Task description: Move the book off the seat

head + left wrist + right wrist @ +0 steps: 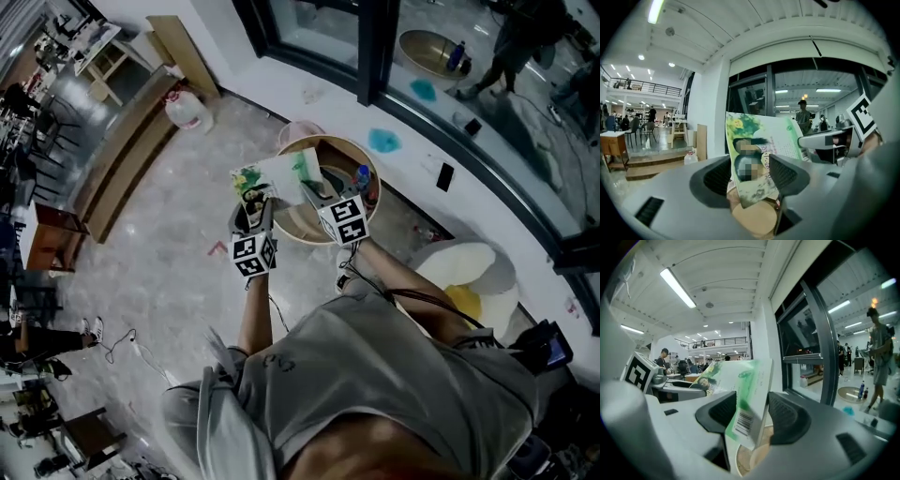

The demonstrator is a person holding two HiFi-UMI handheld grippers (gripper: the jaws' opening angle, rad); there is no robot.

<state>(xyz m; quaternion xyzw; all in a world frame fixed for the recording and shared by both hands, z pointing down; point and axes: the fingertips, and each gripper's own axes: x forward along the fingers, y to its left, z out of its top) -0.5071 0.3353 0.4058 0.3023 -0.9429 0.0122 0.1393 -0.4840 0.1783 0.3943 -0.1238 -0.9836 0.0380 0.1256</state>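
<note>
A thin book [279, 176] with a green and white cover hangs over a round wooden seat [339, 142] by the glass wall. My left gripper [255, 210] is shut on the book's left edge and my right gripper [315, 193] on its right edge. In the left gripper view the book [757, 150] stands upright between the pads, with the seat [754, 221] just below. The right gripper view shows the barcode corner of the book [743, 394] pinched in the jaws above the seat [749, 456]. Each gripper is seen from the other's camera.
A dark-framed glass wall [375, 47] runs behind the seat. A water jug [187, 111] and leaning boards [183, 52] stand at the far left beside a low wooden step [122, 159]. A white and yellow chair [469, 281] is at the right, and a phone [444, 175] lies near the wall.
</note>
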